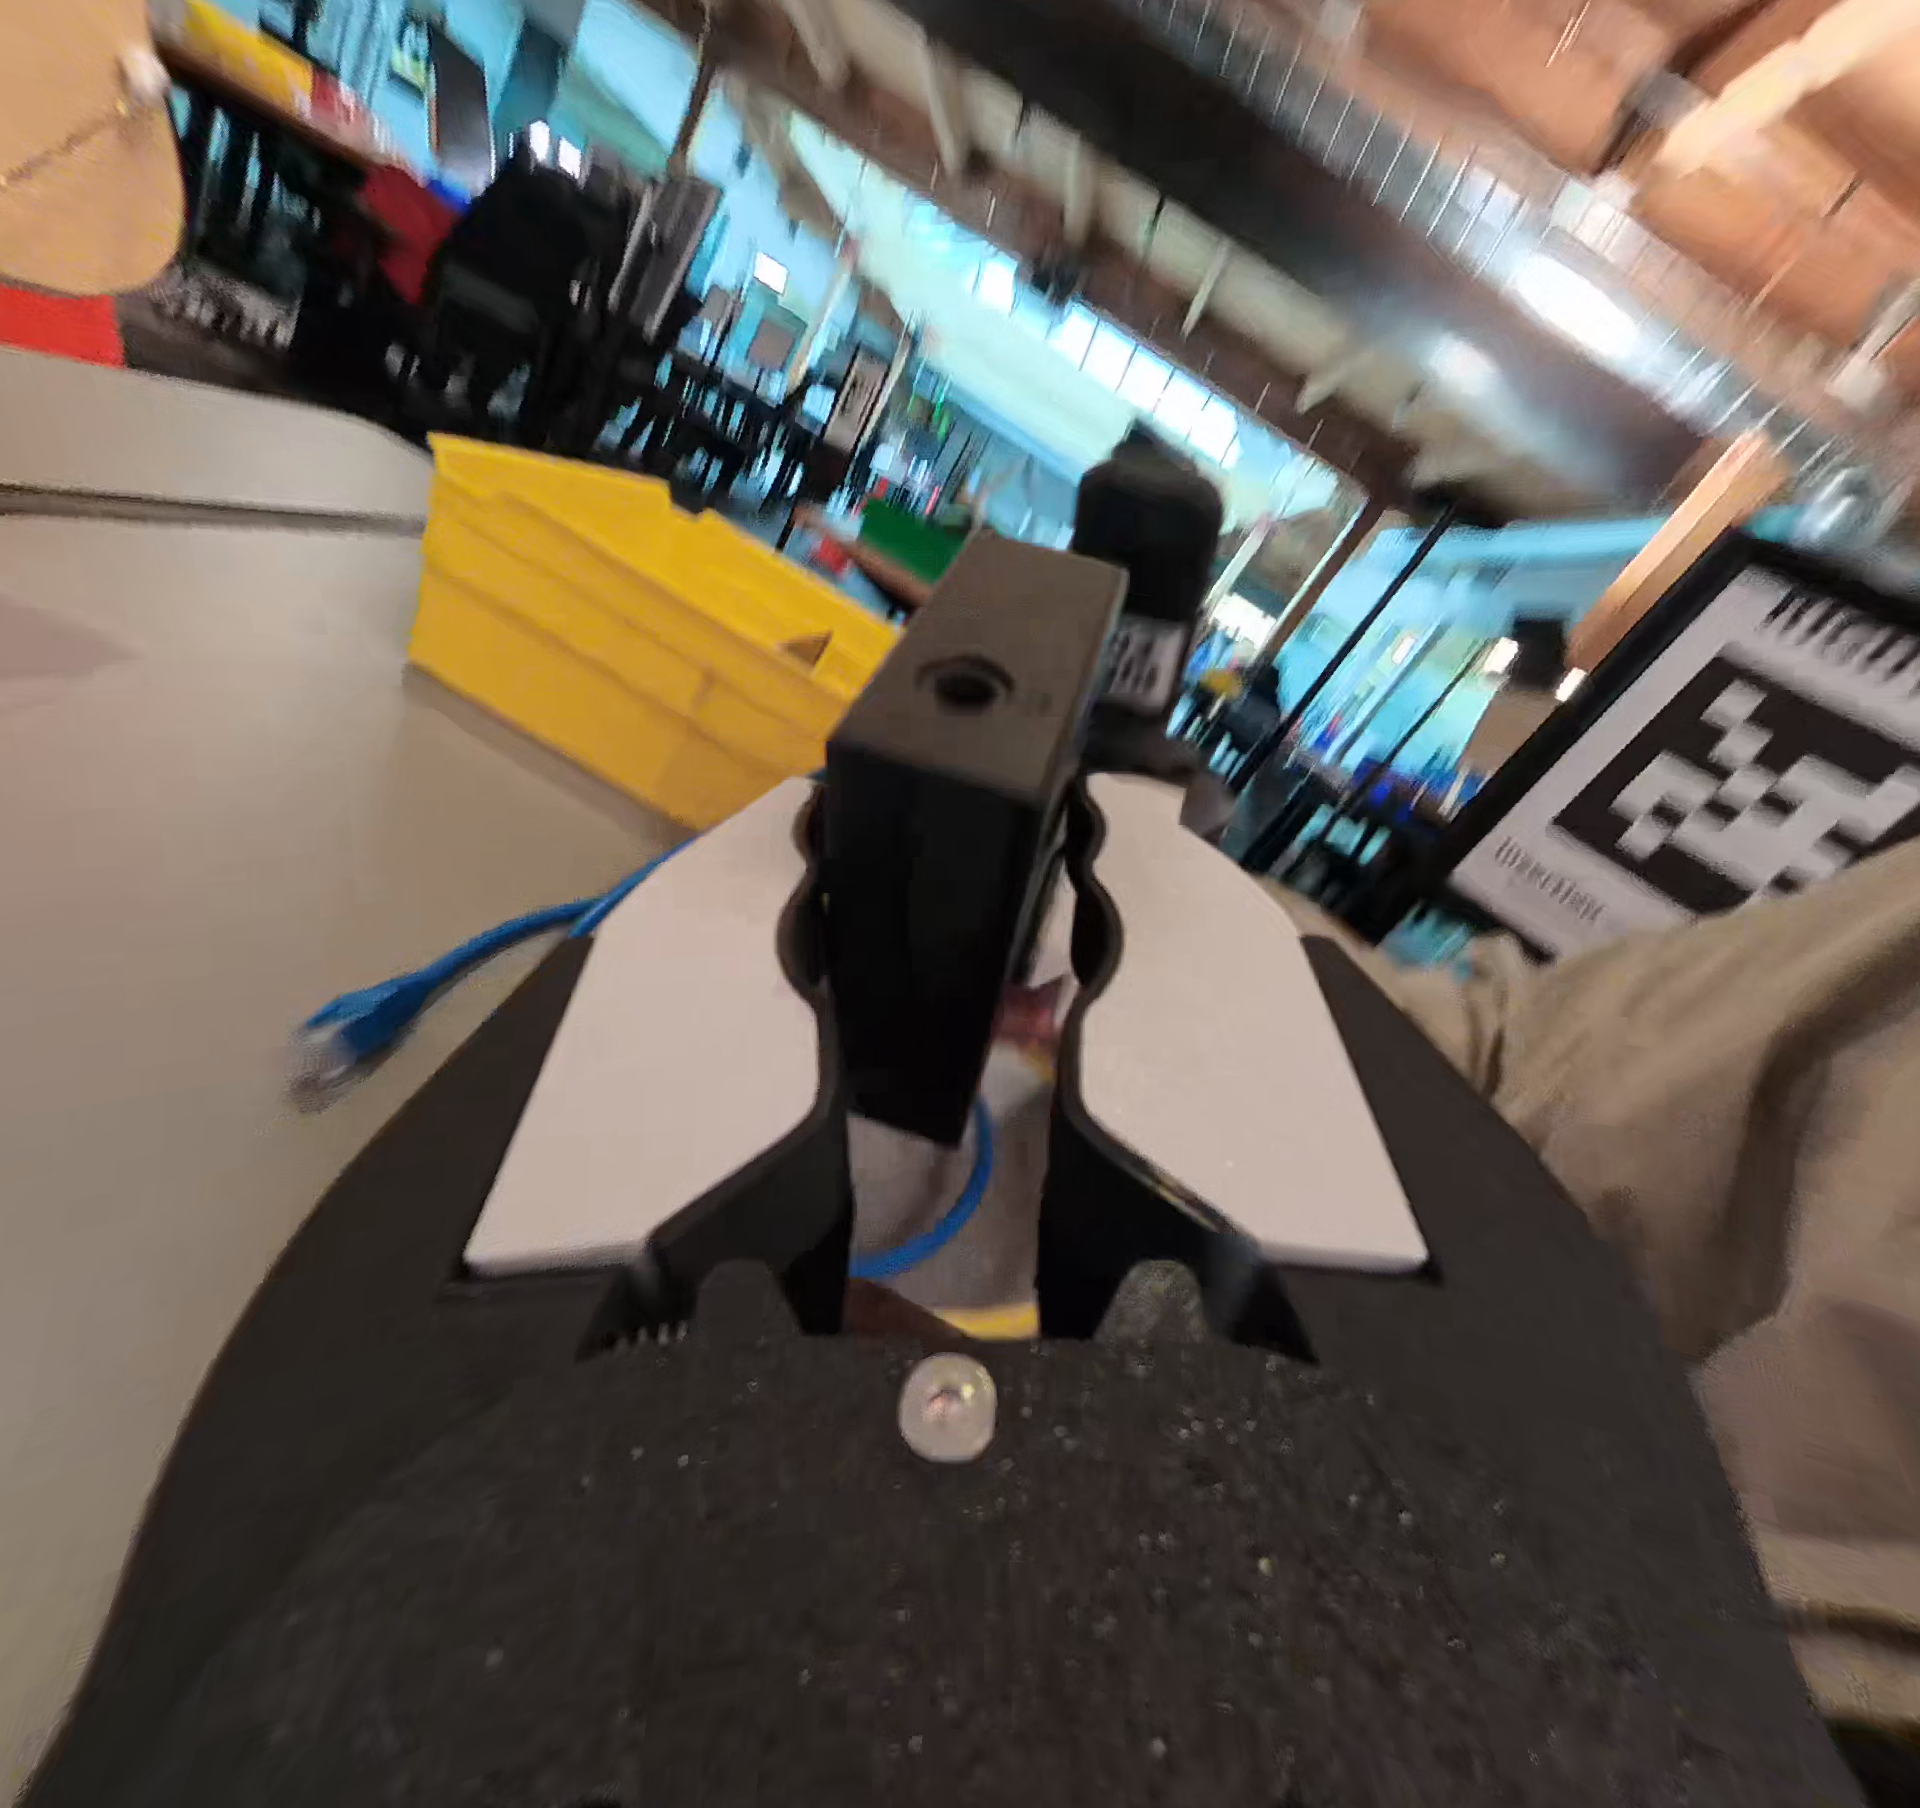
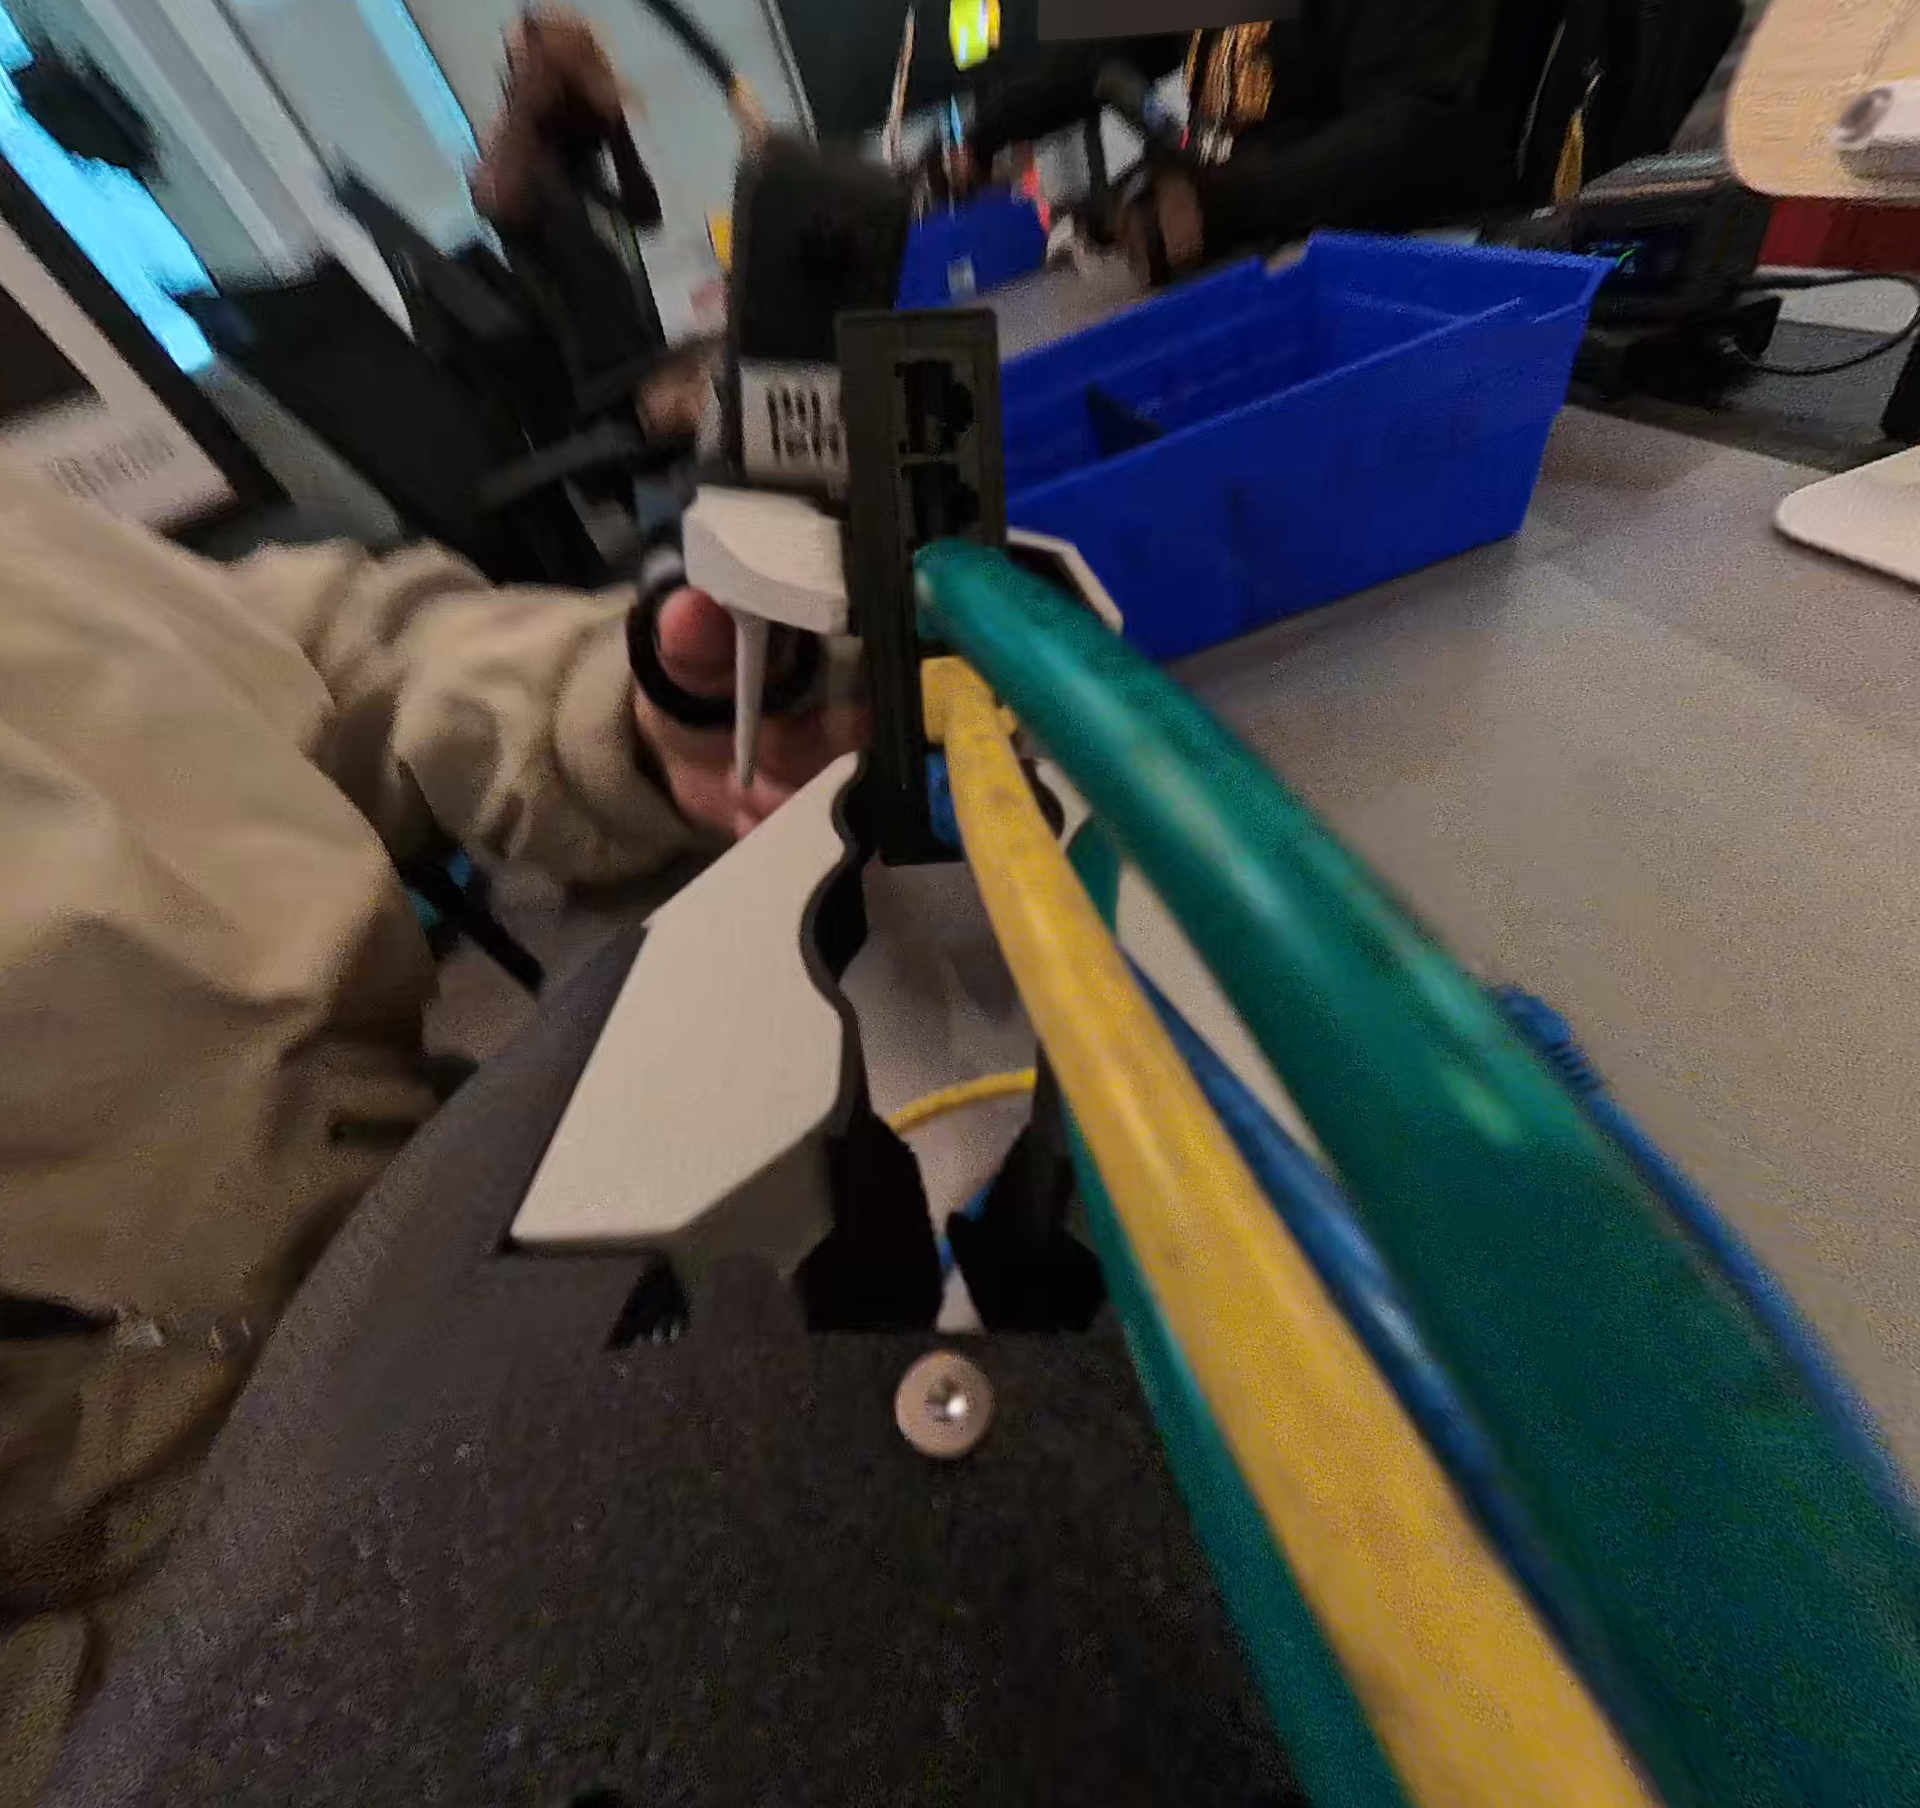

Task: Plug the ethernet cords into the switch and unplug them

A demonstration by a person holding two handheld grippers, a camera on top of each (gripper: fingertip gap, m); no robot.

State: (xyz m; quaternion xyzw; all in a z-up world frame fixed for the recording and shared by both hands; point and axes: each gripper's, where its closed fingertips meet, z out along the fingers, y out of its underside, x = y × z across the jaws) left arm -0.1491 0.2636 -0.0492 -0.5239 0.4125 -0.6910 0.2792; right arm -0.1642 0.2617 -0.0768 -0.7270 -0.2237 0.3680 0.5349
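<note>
1. left gripper [image 1: 940,937] clenched on the black switch [image 1: 961,823]; switch held off the table, long axis upright, ports toward the right gripper [image 2: 940,937]
2. right gripper: grip state unclear; green cord [image 2: 1195,823], yellow cord [image 2: 1039,927] and blue cord [image 2: 940,808] sit plugged in the switch's lower ports; top two ports empty

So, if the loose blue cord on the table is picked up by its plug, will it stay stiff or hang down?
The blue cord would probably hang limp: it already lies in soft curves on the table. It looks thin, so likely light. Its clear plug seems small and smooth, so it may slip from a loose pinch.
</note>
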